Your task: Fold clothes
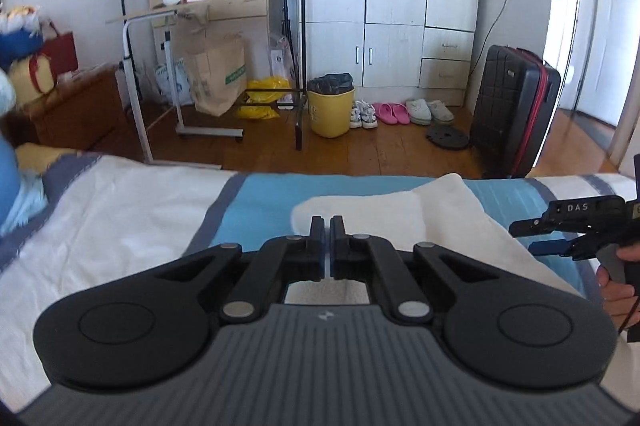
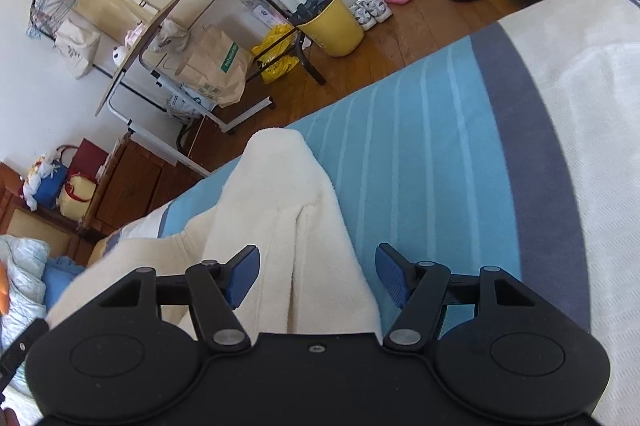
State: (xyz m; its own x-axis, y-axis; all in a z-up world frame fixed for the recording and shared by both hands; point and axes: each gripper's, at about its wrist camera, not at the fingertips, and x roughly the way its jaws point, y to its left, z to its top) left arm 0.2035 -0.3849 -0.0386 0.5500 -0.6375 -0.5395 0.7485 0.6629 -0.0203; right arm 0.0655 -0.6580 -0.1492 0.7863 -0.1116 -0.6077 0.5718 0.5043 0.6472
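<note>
In your left wrist view, your left tongs [image 1: 329, 226] are pressed together, nothing visibly pinched, over the near part of the cream fleece garment [image 1: 384, 214] lying on the blue-striped bed [image 1: 256, 202]; your right tongs [image 1: 536, 238] sit at its right edge.

In your right wrist view, your right tongs [image 2: 318, 276] gape wide, the garment [image 2: 280, 194] stretching forward between the fingers.
</note>
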